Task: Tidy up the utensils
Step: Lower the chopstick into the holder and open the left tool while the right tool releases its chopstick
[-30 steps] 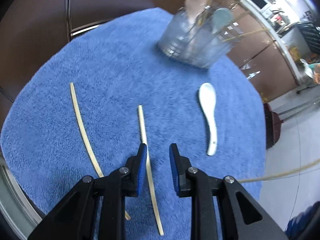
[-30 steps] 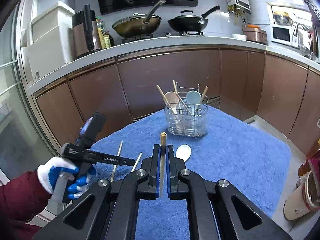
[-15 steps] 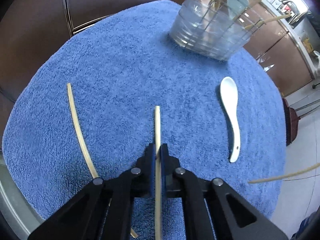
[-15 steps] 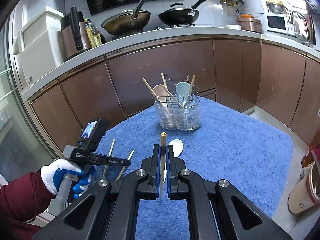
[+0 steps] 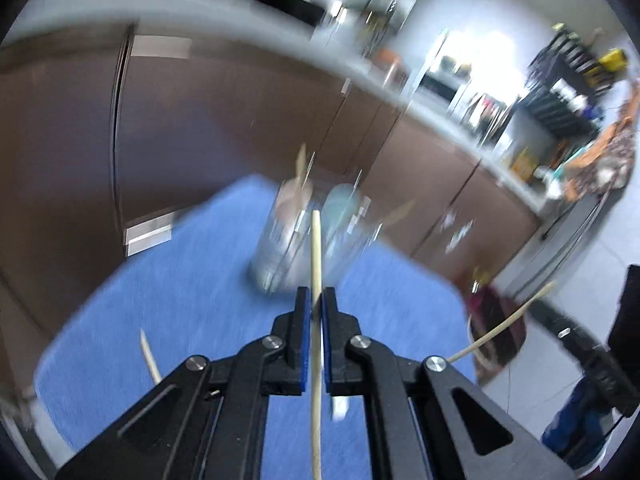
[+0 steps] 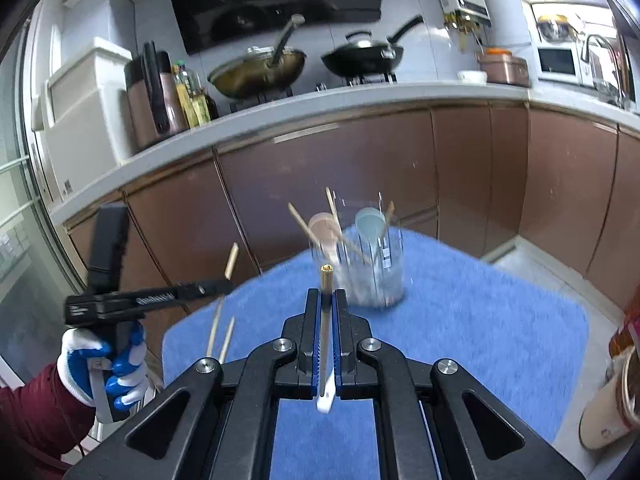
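Observation:
My left gripper [image 5: 316,300] is shut on a pale wooden chopstick [image 5: 316,248], lifted off the blue mat [image 5: 192,280] and pointing at the clear utensil holder [image 5: 304,248]; the view is blurred. My right gripper [image 6: 328,300] is shut on a gold-tipped chopstick [image 6: 327,280], aimed at the holder [image 6: 368,272], which has spoons and chopsticks in it. The left gripper [image 6: 224,286] shows at the left of the right wrist view with its chopstick [image 6: 231,259] raised. A white spoon [image 6: 325,398] lies on the mat below my right jaws.
One chopstick [image 5: 149,354] lies on the mat at left; in the right wrist view two [image 6: 220,332] lie near the mat's left edge. Brown cabinets [image 6: 360,168] and a counter stand behind. A jar [image 6: 616,396] stands at the right.
My left gripper has lifted its chopstick off the mat and tilted up toward the holder. My right gripper has moved closer to the holder, still holding its chopstick.

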### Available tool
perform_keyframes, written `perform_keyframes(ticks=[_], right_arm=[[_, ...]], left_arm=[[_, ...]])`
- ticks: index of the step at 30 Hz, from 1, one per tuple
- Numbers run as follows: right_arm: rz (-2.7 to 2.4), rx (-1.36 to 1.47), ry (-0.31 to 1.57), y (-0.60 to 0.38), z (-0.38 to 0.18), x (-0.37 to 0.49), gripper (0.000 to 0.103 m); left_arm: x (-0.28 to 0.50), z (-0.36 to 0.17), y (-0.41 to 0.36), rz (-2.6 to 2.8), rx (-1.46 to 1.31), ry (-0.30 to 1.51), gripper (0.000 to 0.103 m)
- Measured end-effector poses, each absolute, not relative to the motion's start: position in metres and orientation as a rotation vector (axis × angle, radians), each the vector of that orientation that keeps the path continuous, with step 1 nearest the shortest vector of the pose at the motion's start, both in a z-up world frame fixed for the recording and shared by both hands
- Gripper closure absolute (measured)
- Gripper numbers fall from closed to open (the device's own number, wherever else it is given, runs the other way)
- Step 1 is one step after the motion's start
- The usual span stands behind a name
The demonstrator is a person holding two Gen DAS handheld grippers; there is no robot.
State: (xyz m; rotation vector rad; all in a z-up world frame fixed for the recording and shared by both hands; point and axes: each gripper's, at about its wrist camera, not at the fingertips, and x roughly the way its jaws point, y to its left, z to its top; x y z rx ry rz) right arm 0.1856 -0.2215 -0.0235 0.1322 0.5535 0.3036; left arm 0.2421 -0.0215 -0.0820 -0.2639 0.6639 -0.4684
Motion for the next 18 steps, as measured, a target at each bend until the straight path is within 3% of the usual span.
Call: perform_keyframes(ticks=[9,18], right_arm=[[0.322,0.115,0.389,-0.227,0.043,0.230,0.098],[0.266,0.063,0.333,-0.235,0.058,0.302,0.098]], left_arm=[[0.279,0.014,-0.045,-0.366,-0.292,0.238,0.099],[0.352,0.009,-0.081,-0.243,-0.301,0.078,0.099]])
